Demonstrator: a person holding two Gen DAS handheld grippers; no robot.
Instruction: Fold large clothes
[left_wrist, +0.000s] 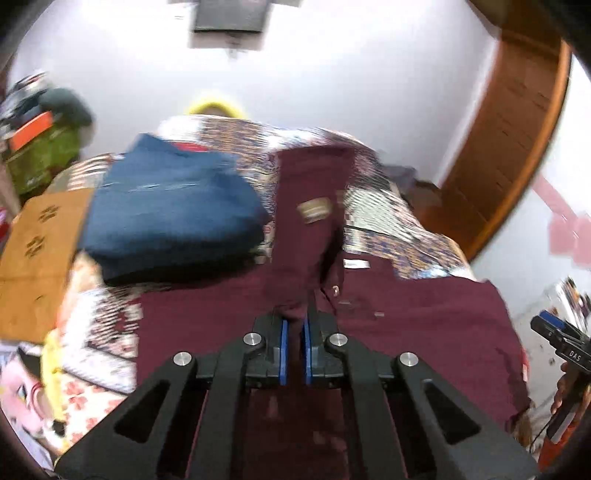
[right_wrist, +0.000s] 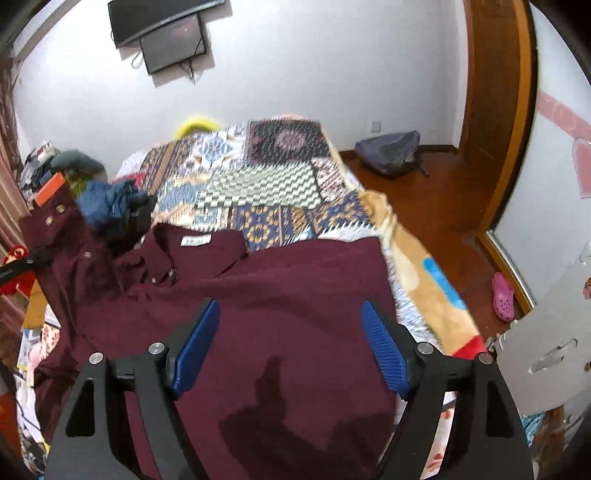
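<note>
A large maroon shirt (right_wrist: 295, 280) lies spread on the bed, collar and white label toward the far side. My left gripper (left_wrist: 294, 325) is shut on a fold of the maroon shirt (left_wrist: 306, 221) and lifts that part up off the bed. In the right wrist view the lifted part with its buttons shows at the left (right_wrist: 62, 229). My right gripper (right_wrist: 290, 325) is open and empty, hovering just above the shirt's body. It also shows at the right edge of the left wrist view (left_wrist: 554, 328).
A folded blue garment (left_wrist: 170, 214) lies on the patterned bedspread (right_wrist: 258, 177) beyond the shirt. A cardboard box (left_wrist: 37, 258) sits at the bed's left. A backpack (right_wrist: 391, 151) and a pink shoe (right_wrist: 502, 295) lie on the wooden floor at the right.
</note>
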